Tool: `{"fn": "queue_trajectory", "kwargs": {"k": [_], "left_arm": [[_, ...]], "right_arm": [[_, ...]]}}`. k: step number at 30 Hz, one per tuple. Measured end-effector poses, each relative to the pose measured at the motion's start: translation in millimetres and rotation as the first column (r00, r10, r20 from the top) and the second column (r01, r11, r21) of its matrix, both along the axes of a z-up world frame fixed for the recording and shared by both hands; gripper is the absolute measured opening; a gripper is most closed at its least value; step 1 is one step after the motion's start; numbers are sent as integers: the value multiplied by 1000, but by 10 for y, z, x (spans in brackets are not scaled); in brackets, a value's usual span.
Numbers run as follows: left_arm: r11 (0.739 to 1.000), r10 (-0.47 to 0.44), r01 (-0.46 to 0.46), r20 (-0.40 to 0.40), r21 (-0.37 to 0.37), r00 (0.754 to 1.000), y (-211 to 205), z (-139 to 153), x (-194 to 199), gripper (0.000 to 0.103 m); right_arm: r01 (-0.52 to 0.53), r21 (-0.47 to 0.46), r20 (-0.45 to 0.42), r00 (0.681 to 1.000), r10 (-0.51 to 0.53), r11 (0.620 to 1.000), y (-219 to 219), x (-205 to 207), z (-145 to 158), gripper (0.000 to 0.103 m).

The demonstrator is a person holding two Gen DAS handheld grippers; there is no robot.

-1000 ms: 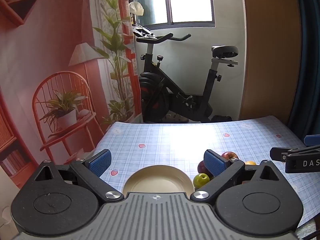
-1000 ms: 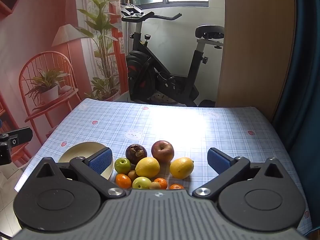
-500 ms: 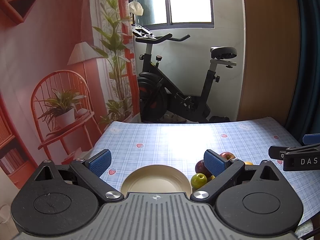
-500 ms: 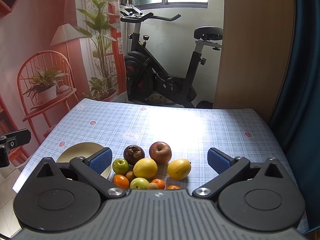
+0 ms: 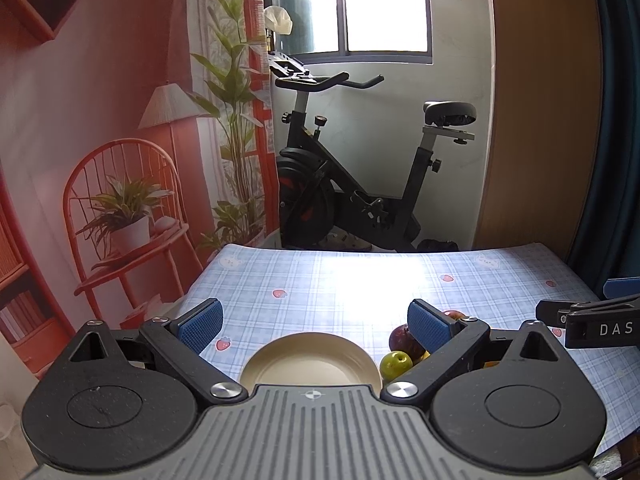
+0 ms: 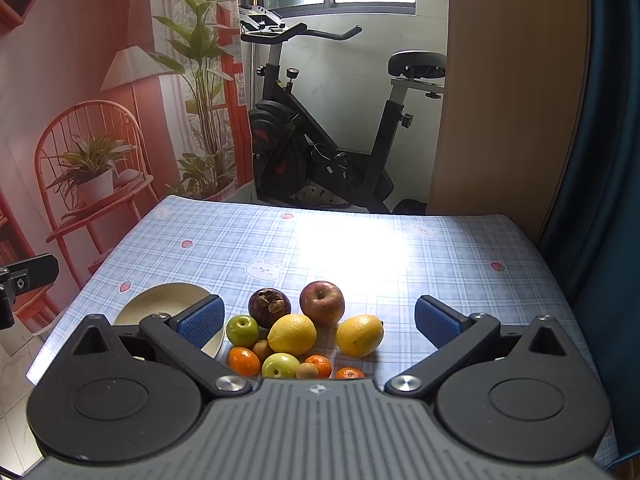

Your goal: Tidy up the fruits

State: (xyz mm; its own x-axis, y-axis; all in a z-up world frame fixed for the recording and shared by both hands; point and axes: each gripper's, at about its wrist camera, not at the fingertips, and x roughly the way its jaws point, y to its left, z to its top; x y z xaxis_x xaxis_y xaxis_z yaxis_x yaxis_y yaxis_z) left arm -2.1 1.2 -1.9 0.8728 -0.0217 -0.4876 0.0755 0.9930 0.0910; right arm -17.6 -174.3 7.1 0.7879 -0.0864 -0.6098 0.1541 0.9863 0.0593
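Note:
A pile of fruit lies on the checked tablecloth in the right wrist view: a red apple (image 6: 322, 303), a dark mangosteen (image 6: 269, 306), two lemons (image 6: 292, 333) (image 6: 359, 335), two green apples (image 6: 242, 330), several small oranges (image 6: 244, 361) and kiwis. A cream plate (image 6: 168, 304) lies to their left; it also shows in the left wrist view (image 5: 310, 360). My right gripper (image 6: 318, 320) is open above the fruit. My left gripper (image 5: 314, 322) is open above the plate, with fruit (image 5: 395, 363) beside its right finger.
The table (image 6: 360, 240) has a blue checked cloth and ends at the far edge, where an exercise bike (image 6: 320, 128) stands. A wooden panel and dark curtain (image 6: 600, 160) are at the right. A red wall mural is at the left.
Both grippers have drawn back and up a little from the table; the fruit and plate sit slightly lower in view. Both stay open.

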Motion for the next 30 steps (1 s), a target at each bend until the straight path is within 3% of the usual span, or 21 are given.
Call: {"fn": "queue_trajectory", "kwargs": {"k": [30], "left_arm": [[998,7,-5,24,-57,1000,54,18,-45,100]], "right_arm": [[-12,-28,8,1000,12,1000,83,-21,39,103]]}}
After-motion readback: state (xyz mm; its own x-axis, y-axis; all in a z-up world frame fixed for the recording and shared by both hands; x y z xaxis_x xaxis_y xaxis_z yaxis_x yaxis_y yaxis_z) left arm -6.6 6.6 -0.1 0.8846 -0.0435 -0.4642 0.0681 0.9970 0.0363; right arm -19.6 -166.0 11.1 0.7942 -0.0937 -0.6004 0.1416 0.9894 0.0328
